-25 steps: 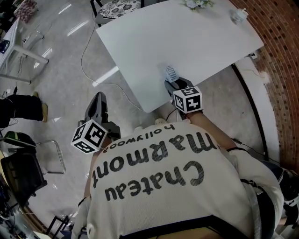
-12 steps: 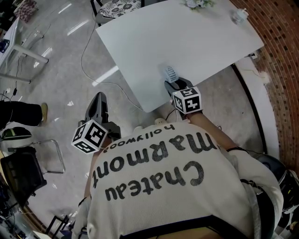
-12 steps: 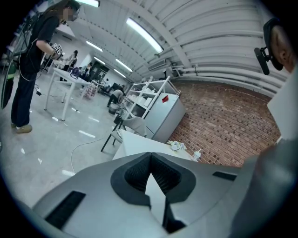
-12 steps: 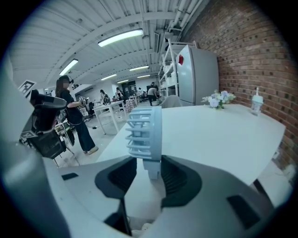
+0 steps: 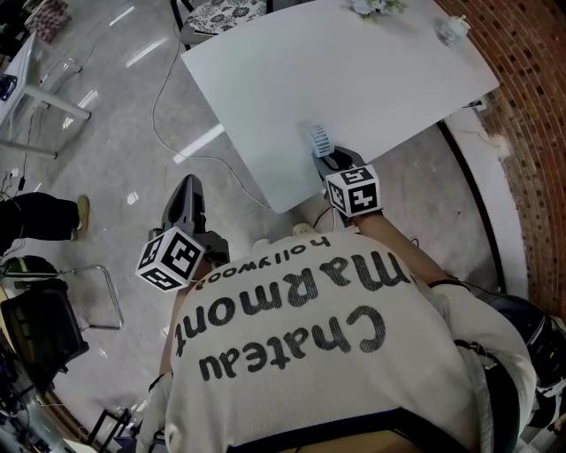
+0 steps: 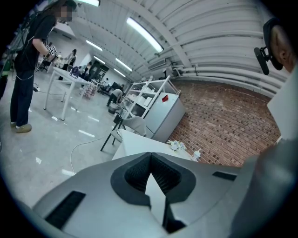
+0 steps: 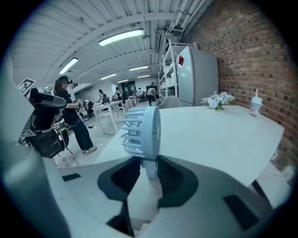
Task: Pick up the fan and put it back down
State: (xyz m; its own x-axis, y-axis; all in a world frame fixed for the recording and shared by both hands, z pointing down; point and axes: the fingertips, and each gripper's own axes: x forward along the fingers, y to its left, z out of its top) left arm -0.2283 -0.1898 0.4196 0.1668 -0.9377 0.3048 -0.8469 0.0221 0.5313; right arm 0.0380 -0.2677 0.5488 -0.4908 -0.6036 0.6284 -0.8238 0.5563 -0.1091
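Observation:
A small pale blue fan [image 5: 320, 140] stands upright near the front corner of the white table [image 5: 354, 71]. My right gripper [image 5: 329, 159] reaches over the table's edge to it. In the right gripper view the fan [image 7: 142, 130] fills the space between the jaws. My right gripper [image 7: 149, 168] has just been closing, and its pads now touch both sides of the fan's stem. My left gripper [image 5: 186, 190] hangs over the floor, left of the table and apart from the fan. In its own view my left gripper [image 6: 150, 155] has its tips together and holds nothing.
A bunch of flowers [image 5: 371, 7] and a small lidded cup [image 5: 453, 28] sit at the table's far edge. A chair [image 5: 221, 13] stands behind the table. A cable [image 5: 164, 106] trails over the floor on the left, and a brick wall [image 5: 531, 133] runs along the right.
The right gripper's jaws have drawn in around the fan's stem. The fan has shifted very slightly left. The left gripper has not moved.

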